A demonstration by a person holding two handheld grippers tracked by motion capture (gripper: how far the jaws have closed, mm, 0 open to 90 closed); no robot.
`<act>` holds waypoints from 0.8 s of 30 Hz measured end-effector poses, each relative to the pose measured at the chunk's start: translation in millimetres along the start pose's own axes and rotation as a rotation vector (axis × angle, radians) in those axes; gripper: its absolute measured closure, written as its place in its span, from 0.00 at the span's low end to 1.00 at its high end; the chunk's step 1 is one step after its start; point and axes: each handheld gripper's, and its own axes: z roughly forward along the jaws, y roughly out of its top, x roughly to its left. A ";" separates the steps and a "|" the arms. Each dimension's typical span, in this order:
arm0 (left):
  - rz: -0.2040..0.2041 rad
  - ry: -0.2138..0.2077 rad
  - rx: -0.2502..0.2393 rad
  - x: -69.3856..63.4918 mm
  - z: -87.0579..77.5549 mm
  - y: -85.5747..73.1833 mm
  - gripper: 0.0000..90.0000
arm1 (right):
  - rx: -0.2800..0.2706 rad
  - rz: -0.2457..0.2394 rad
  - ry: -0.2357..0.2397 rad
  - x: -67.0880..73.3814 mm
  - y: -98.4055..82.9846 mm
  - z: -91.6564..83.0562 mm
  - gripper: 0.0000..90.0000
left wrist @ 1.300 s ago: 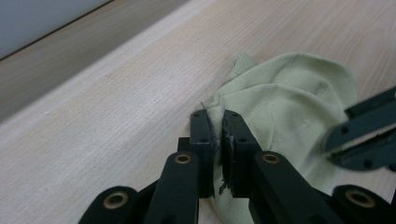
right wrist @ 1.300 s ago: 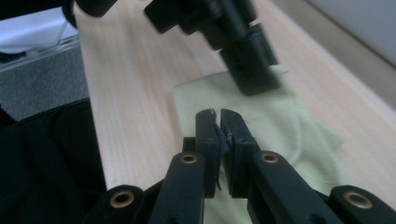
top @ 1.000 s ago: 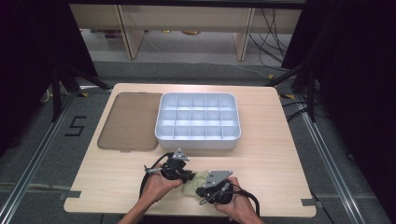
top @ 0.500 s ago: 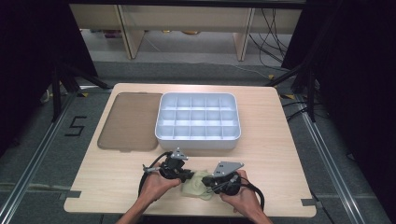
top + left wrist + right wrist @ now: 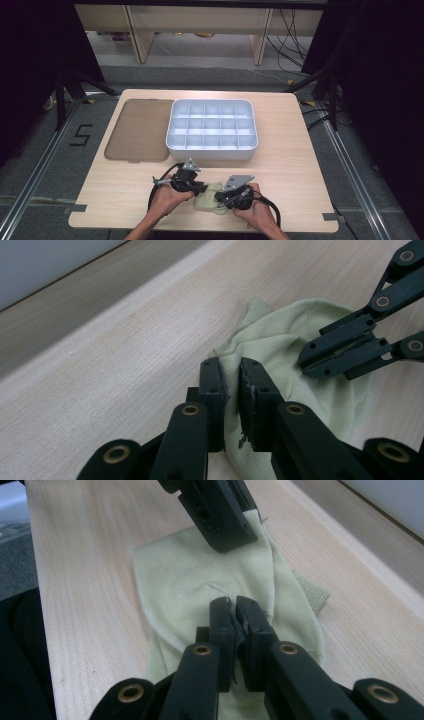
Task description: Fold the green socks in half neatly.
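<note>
This looks like a lab or test room set up for recording, not a home. A plain pale wooden table (image 5: pixel 280 165) stands alone on a grey floor (image 5: pixel 45 165), ringed by black curtains (image 5: pixel 30 75) on both sides. Metal rails (image 5: pixel 350 165) run along the floor beside it, and black stand legs (image 5: pixel 67 95) rise near the left corner. A black number five (image 5: pixel 80 135) is marked on the floor, with tape strips (image 5: pixel 75 208) by the table's near edge. Loose cables (image 5: pixel 295 30) trail across the floor behind, in front of bare light wooden shelving (image 5: pixel 135 30).
</note>
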 end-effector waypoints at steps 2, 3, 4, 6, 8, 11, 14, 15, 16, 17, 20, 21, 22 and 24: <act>-0.009 -0.002 -0.010 -1.6 -0.8 0.5 0.91 | 0.000 0.001 -0.003 0.0 -0.2 0.0 0.96; -0.009 -0.002 -0.010 -1.6 -0.8 0.5 0.91 | 0.000 0.001 -0.003 0.0 -0.2 0.0 0.96; 0.038 0.002 0.001 -0.2 -3.9 2.2 0.91 | 0.000 0.008 -0.012 0.4 0.0 -0.8 0.96; 0.040 0.001 -0.006 -1.1 -4.8 2.9 0.91 | -0.007 0.013 -0.006 -0.9 1.5 -3.0 0.95; 0.047 0.000 0.003 -1.2 -6.0 3.6 0.91 | -0.028 0.021 -0.024 -3.4 5.0 -6.3 0.95; 0.039 0.001 -0.002 -1.8 -5.7 3.4 0.92 | -0.068 0.029 -0.042 -10.2 10.5 -6.8 0.95; 0.035 -0.002 -0.003 -1.6 -6.2 3.0 0.92 | -0.059 0.053 -0.036 -21.5 14.5 1.1 0.95; 0.035 -0.002 -0.003 -1.6 -6.2 3.0 0.92 | -0.059 0.053 -0.036 -21.5 14.5 1.1 0.95; 0.033 -0.004 -0.005 -1.8 -6.2 3.0 0.92 | -0.038 0.059 -0.036 -22.2 12.9 6.2 0.95; 0.033 -0.004 -0.005 -1.8 -6.2 3.0 0.92 | -0.038 0.059 -0.036 -22.2 12.9 6.2 0.95; 0.037 -0.006 -0.006 -2.8 -6.8 3.3 0.92 | -0.030 0.077 -0.036 -22.9 11.9 9.4 0.96; 0.034 -0.006 -0.009 -3.2 -7.1 3.5 0.92 | -0.030 0.077 -0.036 -22.9 11.9 9.4 0.96; 0.037 -0.009 -0.016 -3.5 -7.5 4.1 0.91 | -0.026 0.072 -0.041 -22.5 11.6 10.0 0.96; 0.031 -0.012 -0.020 -4.0 -7.9 3.7 0.89 | -0.031 0.069 -0.044 -22.5 11.3 10.4 0.96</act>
